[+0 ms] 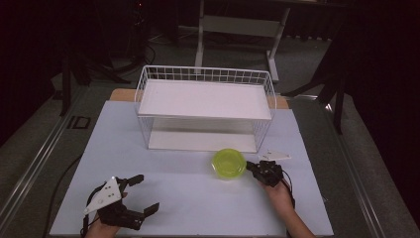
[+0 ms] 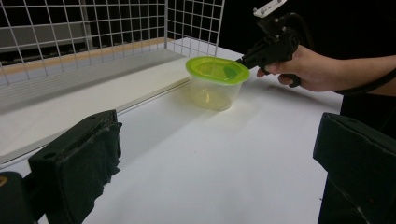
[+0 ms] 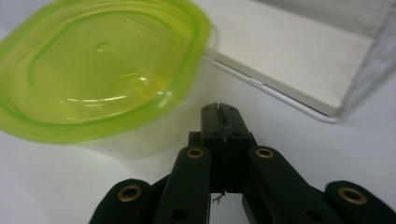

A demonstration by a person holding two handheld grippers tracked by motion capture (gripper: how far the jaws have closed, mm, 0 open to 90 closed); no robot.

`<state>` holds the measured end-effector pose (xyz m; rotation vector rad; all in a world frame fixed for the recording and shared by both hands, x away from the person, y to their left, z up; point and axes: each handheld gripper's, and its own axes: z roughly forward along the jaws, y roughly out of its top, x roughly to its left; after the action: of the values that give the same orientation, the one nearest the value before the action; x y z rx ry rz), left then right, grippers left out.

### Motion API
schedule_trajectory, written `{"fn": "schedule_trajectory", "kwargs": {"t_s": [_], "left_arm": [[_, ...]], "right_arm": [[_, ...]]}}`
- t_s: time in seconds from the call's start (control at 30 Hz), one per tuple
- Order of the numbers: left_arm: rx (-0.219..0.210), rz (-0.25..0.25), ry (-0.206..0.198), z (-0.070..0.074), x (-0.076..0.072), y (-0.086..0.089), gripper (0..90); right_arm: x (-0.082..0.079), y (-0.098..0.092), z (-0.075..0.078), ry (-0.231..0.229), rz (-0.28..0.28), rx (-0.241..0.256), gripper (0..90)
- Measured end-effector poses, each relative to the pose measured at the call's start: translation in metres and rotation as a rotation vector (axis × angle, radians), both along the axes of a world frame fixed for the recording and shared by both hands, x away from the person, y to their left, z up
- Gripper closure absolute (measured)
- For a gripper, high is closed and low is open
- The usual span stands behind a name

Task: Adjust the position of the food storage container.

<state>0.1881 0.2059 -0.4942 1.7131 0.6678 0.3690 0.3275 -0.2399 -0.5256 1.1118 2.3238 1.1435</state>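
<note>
High view: green-lidded tub (image 1: 229,163) on counter (image 1: 188,198) in front of wire rack (image 1: 205,106). Right claw (image 1: 251,167) pressed together, just beside tub rim. Left claw (image 1: 143,194) spread, well apart.

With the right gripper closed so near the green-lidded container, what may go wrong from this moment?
1. The right gripper is shut, its tips beside the container. Moving forward like this would probably push the tub instead of grasping it.
2. The container looks light and empty; a push might slide it against the wire rack just behind or tip it.
3. The left gripper is open and far away, so it cannot steady the tub quickly.
</note>
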Motion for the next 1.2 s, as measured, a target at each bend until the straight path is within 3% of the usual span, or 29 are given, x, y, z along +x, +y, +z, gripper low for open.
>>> {"fn": "schedule_trajectory", "kwargs": {"t_s": [0.17, 0.47, 0.57, 0.93, 1.2], "left_arm": [[0.000, 0.000, -0.002, 0.000, 0.000, 0.000, 1.7], [0.005, -0.003, 0.001, 0.000, 0.000, -0.001, 1.8], [0.006, -0.004, -0.001, 0.000, 0.000, -0.001, 1.7], [0.003, -0.007, -0.001, 0.001, 0.000, 0.000, 1.8], [0.003, -0.009, -0.001, 0.001, 0.000, 0.000, 1.7]], "right_arm": [[-0.003, 0.008, -0.003, 0.010, 0.026, -0.004, 90.0], [-0.009, 0.021, -0.004, 0.030, 0.051, 0.031, 90.0], [-0.012, 0.036, -0.004, 0.031, 0.085, 0.036, 90.0], [-0.015, 0.059, -0.005, 0.041, 0.139, 0.038, 90.0], [-0.015, 0.057, -0.004, 0.036, 0.115, 0.040, 90.0]]}}
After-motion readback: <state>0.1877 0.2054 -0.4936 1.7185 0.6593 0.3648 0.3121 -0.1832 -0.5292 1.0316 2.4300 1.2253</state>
